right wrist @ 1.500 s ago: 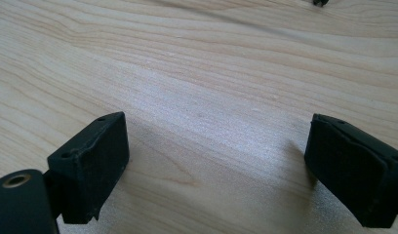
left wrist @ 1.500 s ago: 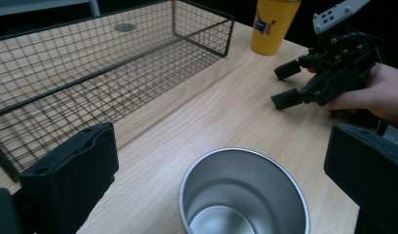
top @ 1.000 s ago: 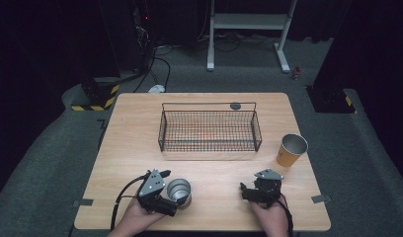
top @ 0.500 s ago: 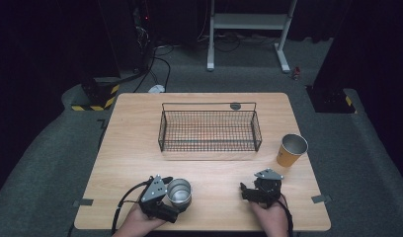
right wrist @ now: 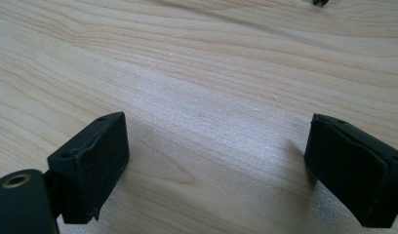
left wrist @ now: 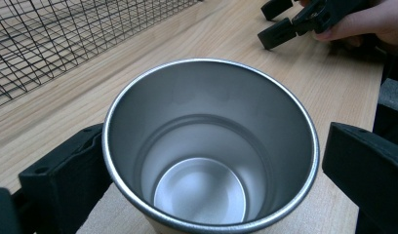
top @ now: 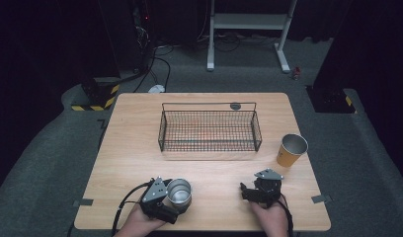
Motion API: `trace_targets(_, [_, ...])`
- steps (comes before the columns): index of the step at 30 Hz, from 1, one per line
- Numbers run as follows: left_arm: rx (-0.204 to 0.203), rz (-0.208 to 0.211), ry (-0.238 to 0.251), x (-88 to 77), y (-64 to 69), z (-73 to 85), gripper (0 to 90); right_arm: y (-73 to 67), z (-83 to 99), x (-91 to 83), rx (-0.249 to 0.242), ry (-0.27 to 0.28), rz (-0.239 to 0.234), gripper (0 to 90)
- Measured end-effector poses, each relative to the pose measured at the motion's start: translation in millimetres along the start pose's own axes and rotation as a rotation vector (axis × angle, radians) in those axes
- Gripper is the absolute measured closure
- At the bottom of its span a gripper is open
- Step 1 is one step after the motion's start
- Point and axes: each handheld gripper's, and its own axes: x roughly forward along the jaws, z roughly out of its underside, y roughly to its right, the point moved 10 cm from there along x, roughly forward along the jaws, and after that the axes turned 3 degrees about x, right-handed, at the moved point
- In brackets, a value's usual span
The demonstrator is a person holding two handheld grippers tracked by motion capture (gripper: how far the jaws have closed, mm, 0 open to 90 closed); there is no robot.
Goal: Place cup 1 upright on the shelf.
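My left tool brackets the steel cup, one jaw touching; my right tool rests spread on the bench.

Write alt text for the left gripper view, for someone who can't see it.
A steel cup, empty and upright, sits between the left gripper's two black jaws on a wooden table; a gap shows at the right jaw. A wire basket stands behind at upper left, and the right gripper, in a hand, at upper right.
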Motion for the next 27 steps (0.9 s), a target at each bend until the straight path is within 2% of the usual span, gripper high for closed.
trace_targets(4, [0.002,0.0,-0.012,1.0,-0.7,2.7,1.6,0.0,0.0,0.0,0.0,0.0,0.0,9.0])
trace_targets(11, [-0.008,0.0,0.02,-1.7,-3.4,1.5,15.0,0.1,-0.1,0.0,-0.002,0.0,0.0,9.0])
trace_targets(20, [-0.011,-0.014,0.032,-3.7,-7.0,0.3,16.9,0.1,-0.1,0.0,-0.002,0.0,0.0,9.0])
trace_targets(27, [-0.032,-0.054,0.056,-6.3,-16.3,-2.7,17.4,0.0,0.0,0.0,0.0,0.0,0.0,8.9])
